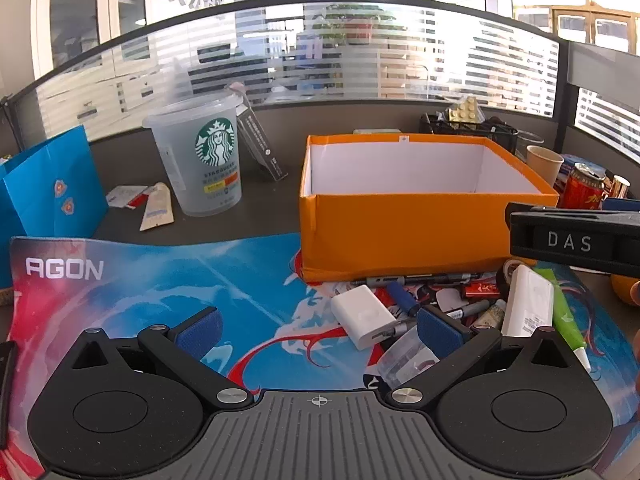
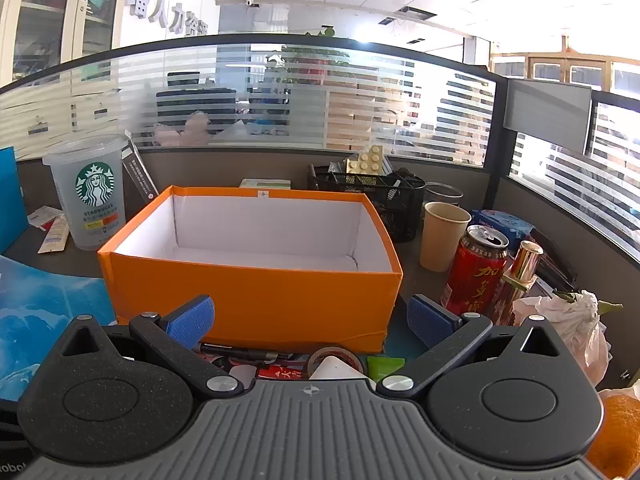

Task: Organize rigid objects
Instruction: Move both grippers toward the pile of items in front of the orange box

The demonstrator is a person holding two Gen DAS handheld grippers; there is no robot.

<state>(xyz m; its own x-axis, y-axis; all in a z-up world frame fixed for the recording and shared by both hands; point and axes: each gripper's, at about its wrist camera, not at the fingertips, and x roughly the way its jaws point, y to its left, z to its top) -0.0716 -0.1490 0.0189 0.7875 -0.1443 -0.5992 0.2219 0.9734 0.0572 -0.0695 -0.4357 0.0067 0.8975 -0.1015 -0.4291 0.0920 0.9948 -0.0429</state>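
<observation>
Hovering over the worktop (image 1: 264, 216), we note both jaws spread wide, left hand-held gripper (image 1: 320, 330) and right hand-held gripper (image 2: 310, 318) holding nothing; clutter pile (image 1: 440, 304) lies just near of orange box (image 1: 404, 224).

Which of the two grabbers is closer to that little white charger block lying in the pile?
Left. The left gripper hangs open with the white charger block right between its fingertips. The right gripper is open too, facing the orange box; the block is not visible there.

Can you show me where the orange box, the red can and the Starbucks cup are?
orange box (image 2: 256, 304): right wrist view, front wall.
red can (image 2: 472, 276): right wrist view, its side.
Starbucks cup (image 1: 214, 148): left wrist view, green logo.
</observation>
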